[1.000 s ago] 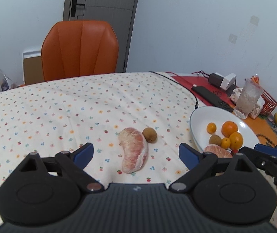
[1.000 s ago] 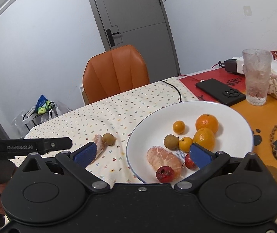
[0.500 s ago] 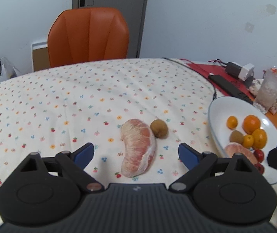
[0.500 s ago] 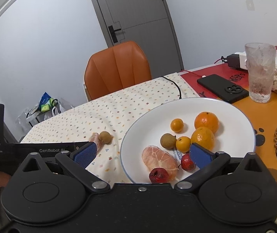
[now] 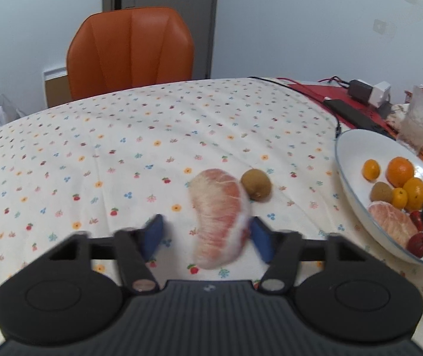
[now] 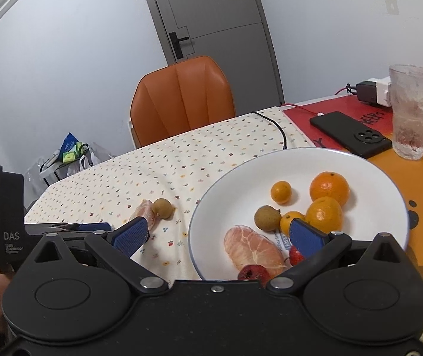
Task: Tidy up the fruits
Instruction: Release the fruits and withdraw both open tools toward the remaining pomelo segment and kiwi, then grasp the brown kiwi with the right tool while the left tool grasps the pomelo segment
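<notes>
A peeled pomelo segment [image 5: 217, 216] lies on the flowered tablecloth with a small brown kiwi [image 5: 255, 184] touching its far right side. My left gripper [image 5: 208, 237] is open, its blue pads either side of the segment's near end; the right pad is close to it, the left pad apart. The white plate [image 6: 383, 178] holds several oranges, a kiwi [image 6: 267, 218], another pomelo segment [image 6: 254, 247] and red fruits. My right gripper [image 6: 220, 234] is open and empty, over the plate's near left rim. The loose segment [image 6: 146, 210] and kiwi [image 6: 163, 207] also show in the right wrist view.
An orange chair [image 5: 129, 50] stands behind the table. A black phone [image 6: 350, 138], a frosted glass [image 6: 411, 118], a charger [image 6: 371, 89] and a cable [image 6: 270, 124] sit at the back right on the red and orange mat. Bags [image 6: 72, 154] lie on the floor at left.
My left gripper has moved forward and down onto the pomelo segment and its pads have closed in from wide open. My right gripper has shifted slightly left over the plate.
</notes>
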{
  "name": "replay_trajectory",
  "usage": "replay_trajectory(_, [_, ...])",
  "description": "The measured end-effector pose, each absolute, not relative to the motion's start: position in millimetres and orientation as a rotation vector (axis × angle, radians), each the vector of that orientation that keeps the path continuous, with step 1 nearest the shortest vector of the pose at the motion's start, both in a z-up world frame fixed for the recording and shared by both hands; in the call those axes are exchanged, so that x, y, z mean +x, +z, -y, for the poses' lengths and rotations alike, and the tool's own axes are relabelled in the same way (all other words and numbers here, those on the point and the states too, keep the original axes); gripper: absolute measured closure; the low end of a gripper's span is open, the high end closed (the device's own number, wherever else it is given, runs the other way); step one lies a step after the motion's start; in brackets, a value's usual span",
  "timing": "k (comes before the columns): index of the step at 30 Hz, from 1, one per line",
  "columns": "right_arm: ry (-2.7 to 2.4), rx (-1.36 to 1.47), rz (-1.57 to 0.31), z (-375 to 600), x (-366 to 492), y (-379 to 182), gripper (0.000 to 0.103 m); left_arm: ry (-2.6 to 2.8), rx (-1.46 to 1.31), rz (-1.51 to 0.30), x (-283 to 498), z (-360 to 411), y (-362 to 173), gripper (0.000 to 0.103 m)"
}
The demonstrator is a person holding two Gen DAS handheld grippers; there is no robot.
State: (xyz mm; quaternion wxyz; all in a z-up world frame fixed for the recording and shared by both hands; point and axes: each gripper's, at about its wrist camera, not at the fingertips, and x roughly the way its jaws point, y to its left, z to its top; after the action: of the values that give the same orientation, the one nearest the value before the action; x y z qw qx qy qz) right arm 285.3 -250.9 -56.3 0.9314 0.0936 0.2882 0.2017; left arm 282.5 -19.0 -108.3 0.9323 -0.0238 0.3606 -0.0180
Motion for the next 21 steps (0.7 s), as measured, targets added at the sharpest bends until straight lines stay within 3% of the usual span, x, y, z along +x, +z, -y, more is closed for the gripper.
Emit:
replay_trajectory(1, [0.416, 0.189, -0.585, 249, 286, -56, 0.0, -0.048, -0.052, -0.739, 282, 18, -107, 0.063])
replay_trajectory(5, [0.426, 0.182, -0.574, 241, 287, -54, 0.0, -0.071, -0.084, -0.742, 280, 11, -105, 0.068])
replay_trajectory(21, [0.495, 0.147, -0.564, 202, 298, -56, 0.006, -0.038, -0.137, -0.731, 256, -26, -96, 0.07])
